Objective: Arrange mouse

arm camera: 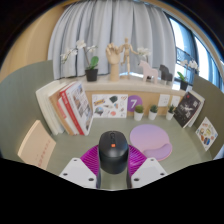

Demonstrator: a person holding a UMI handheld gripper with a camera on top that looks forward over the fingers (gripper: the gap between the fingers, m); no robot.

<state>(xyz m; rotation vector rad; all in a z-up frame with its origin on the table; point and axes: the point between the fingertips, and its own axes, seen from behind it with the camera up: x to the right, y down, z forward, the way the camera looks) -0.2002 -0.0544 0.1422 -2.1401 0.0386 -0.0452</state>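
Grey-green desk surface (62,150) fills the lower middle of the frame, backed by a low white shelf (130,92) and pale curtains (110,35) across the upper part; a window (190,45) is seen at the upper right.

At bottom centre the gripper (113,172) is seen from behind its two white fingers (78,172); a black computer mouse (113,150) with a small red mark on its back is held between them, the purple pads (93,160) pressed against both of its sides; the fingers are thus drawn in narrow about the mouse.

Just right of the mouse a round lilac mouse pad (152,139) lies on the desk, apart from the fingers; books (68,108) are stood upright at the left of the frame; a wooden chair back (36,146) is seen at the lower left.

On the shelf a white orchid in a pot (90,62) is placed at the upper left, a wooden manikin (121,55) at upper centre, and small figurines (150,70) to its right; below them a purple card (113,103) and two small potted plants (146,108) are set; picture cards (192,112) are leant at the right.
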